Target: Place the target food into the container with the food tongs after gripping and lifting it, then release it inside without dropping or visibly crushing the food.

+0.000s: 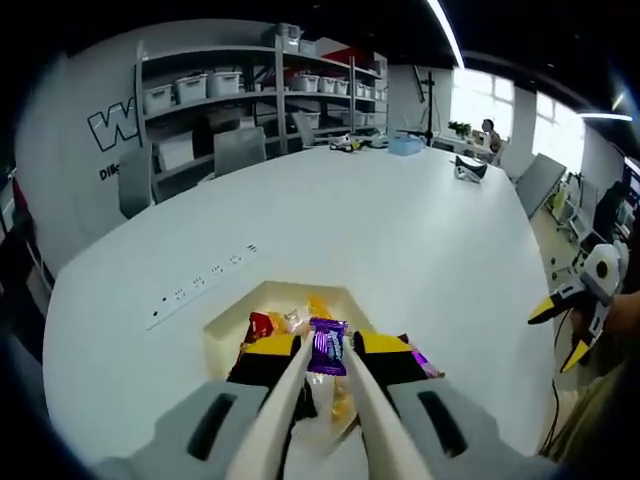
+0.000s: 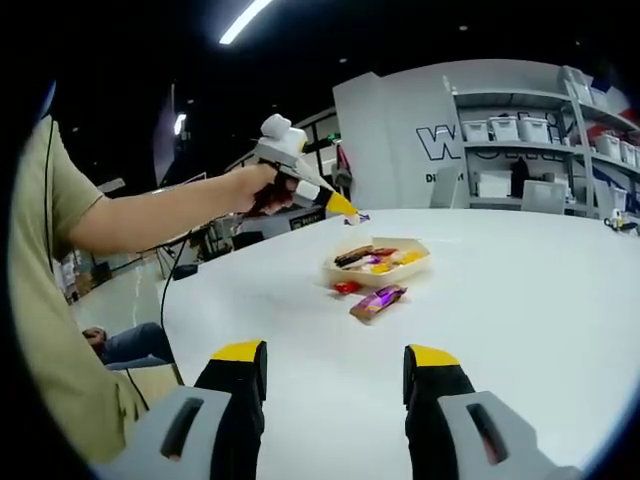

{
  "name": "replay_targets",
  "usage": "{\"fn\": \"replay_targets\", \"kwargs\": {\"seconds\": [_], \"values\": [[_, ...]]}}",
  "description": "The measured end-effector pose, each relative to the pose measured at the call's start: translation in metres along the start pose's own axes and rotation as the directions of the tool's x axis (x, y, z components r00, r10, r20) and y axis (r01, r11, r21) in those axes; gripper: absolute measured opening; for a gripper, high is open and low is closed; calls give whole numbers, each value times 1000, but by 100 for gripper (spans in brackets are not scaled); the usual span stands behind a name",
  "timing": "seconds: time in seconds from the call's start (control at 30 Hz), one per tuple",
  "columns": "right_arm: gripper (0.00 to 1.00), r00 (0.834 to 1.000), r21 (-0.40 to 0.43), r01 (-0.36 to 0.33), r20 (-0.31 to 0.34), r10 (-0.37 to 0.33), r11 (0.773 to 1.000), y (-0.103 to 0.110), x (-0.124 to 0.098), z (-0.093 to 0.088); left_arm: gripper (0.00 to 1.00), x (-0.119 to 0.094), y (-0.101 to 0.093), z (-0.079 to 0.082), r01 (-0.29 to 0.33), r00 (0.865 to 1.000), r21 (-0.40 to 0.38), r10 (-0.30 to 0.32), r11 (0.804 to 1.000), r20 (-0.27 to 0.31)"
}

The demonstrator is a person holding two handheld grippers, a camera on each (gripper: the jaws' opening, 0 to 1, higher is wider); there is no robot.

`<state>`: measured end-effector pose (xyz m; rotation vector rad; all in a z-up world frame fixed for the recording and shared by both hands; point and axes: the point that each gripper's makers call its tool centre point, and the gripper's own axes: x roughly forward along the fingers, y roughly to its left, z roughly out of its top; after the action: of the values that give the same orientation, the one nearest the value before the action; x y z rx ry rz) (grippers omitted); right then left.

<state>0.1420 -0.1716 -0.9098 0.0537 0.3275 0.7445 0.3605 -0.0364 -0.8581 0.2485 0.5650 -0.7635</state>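
My left fingers clamp tongs pinching a purple candy directly above the container; right fingers gape empty.

Right gripper: grey moulded body, black jaws capped yellow. Left gripper: same grey housing, yellow-tipped black jaws, white tongs between them. Person wears olive short-sleeved shirt.

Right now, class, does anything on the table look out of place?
Yes: a purple wrapped candy and a red candy lie on the white table beside the container, not in it. The left claw grips another purple candy in tongs.
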Motion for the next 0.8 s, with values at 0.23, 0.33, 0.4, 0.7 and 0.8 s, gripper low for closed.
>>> {"fn": "replay_targets", "kwargs": {"seconds": [0.23,0.33,0.4,0.7,0.8], "values": [[52,1000,-2,4,-1,-4,1000,-1,-2,0,20,15,5,9,-14,1000,10,14,1000,-13],[52,1000,0,8,-1,-8,1000,-3,-4,0,22,20,7,9,-19,1000,12,19,1000,-25],[52,1000,0,9,-1,-9,1000,-3,-4,0,22,22,7,7,-22,999,8,22,1000,-33],[52,1000,2,5,-3,-5,1000,-2,-2,-2,21,15,7,4,-24,999,17,25,1000,-29],[52,1000,1,2,-5,-2,1000,-1,-1,-2,22,11,8,0,-30,999,21,31,999,-31]]}}
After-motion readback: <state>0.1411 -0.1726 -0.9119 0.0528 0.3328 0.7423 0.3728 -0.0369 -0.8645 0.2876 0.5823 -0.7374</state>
